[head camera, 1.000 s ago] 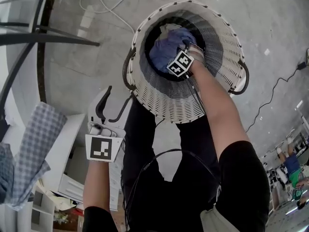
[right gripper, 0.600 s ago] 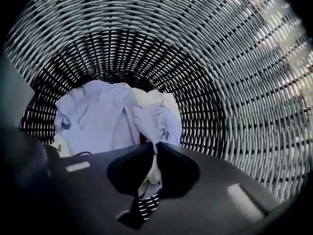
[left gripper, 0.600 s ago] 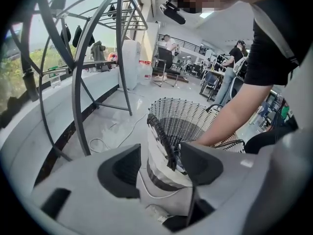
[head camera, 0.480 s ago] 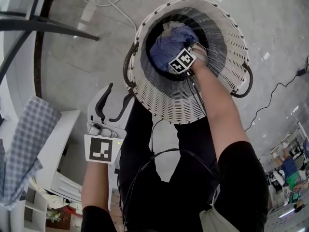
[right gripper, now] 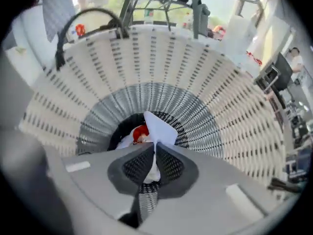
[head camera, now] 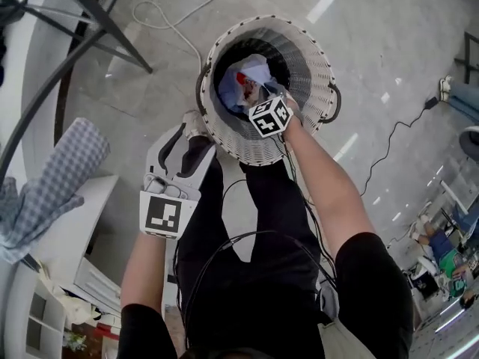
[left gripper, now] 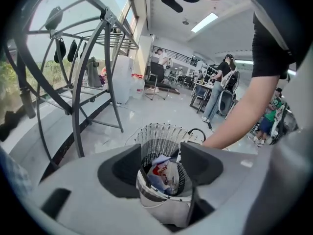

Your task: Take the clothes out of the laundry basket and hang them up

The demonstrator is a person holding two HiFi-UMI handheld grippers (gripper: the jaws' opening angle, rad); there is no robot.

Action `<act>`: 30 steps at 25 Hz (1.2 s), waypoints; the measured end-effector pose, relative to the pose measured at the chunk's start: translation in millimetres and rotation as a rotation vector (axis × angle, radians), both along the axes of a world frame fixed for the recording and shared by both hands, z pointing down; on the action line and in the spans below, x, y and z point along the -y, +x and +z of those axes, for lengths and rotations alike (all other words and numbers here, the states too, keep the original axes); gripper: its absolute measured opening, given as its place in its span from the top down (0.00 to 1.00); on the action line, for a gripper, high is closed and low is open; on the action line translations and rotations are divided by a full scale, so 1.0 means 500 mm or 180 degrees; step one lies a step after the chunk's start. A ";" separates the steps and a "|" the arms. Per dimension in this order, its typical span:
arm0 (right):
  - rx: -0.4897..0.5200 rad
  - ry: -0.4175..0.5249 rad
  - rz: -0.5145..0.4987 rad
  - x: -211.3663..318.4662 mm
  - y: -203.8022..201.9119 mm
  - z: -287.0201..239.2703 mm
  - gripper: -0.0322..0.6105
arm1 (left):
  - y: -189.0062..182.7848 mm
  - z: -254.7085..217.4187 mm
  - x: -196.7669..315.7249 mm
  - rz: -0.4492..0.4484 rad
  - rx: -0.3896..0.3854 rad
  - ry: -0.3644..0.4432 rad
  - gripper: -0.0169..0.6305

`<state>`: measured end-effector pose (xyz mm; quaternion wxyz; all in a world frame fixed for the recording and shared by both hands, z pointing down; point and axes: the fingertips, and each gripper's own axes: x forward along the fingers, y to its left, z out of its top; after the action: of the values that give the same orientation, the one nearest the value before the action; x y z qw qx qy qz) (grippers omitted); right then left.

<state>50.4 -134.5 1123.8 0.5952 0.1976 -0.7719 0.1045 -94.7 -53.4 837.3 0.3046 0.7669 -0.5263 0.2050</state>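
**Step in hand:** extraction of a garment from the laundry basket (head camera: pixel 251 146), which stands on the floor at upper centre of the head view.

**Right gripper:** the right gripper (right gripper: pixel 154 155) points steeply down into the basket mouth. Its jaws have just been closing and now stand together on a fold of a pale blue garment (right gripper: pixel 159 125) with a red print. The cloth shows pinched between the pads in the right gripper view. The bulk of the garment lies inside the basket, below the rim.

**Left gripper:** the left gripper (head camera: pixel 187 146) hangs outside the basket, just beside the lower left of its wall. Its jaws are wide apart with nothing between them.

**Surroundings:** a drying rack (left gripper: pixel 78 102) stands at the left of the left gripper view. A checked cloth (head camera: pixel 52 185) hangs at the left edge of the head view.

**Next move, as judged:** lift the pinched fold straight up until the garment clears the rim. Then bring the free gripper to a second edge so the garment can be spread and carried to the rack.

**Risk:** a thin fold may slip from the pads under the garment's weight.
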 end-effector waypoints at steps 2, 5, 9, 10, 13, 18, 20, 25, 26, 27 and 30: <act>0.0267 -0.0027 0.0263 -0.007 0.000 -0.096 0.91 | 0.003 -0.035 -0.005 0.0089 -0.0010 0.0034 0.57; 0.0788 -0.0086 0.0617 -0.015 -0.001 -0.255 0.91 | 0.009 -0.080 -0.015 0.0189 -0.0035 0.0047 0.57; 0.1452 -0.0162 0.0996 0.001 0.000 -0.468 0.91 | 0.018 -0.126 -0.010 0.0316 -0.0046 0.0099 0.57; 0.1592 -0.0176 0.1057 0.003 -0.001 -0.523 0.91 | 0.022 -0.138 -0.011 0.0352 -0.0047 0.0092 0.57; 0.1920 -0.0124 0.1093 0.007 -0.010 -0.690 0.91 | 0.030 -0.175 -0.012 0.0442 -0.0033 0.0075 0.57; 0.2260 0.0022 0.0859 0.012 -0.014 -0.963 0.91 | 0.034 -0.211 -0.012 0.0387 -0.0282 -0.0094 0.56; 0.2307 0.0116 0.0770 0.016 -0.009 -1.062 0.91 | 0.046 -0.223 -0.011 0.0415 -0.0434 -0.0185 0.56; 0.2339 0.0405 0.0672 0.008 0.003 -1.272 0.91 | 0.093 -0.219 -0.012 0.0552 -0.0580 -0.0409 0.54; 0.2366 0.0471 0.0666 0.005 0.003 -1.309 0.91 | 0.098 -0.214 -0.013 0.0511 -0.0683 -0.0491 0.54; 0.2393 0.0548 0.0657 0.004 0.004 -1.344 0.91 | 0.102 -0.210 -0.012 0.0469 -0.0796 -0.0566 0.54; 0.2516 0.0764 0.0652 0.007 0.014 -1.439 0.91 | 0.096 -0.205 0.019 0.0221 -0.1178 -0.0710 0.53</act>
<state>57.6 -137.8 404.3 0.2128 0.2859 -0.9238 0.1402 -46.9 -63.0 734.7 0.4718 0.7706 -0.4088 0.1282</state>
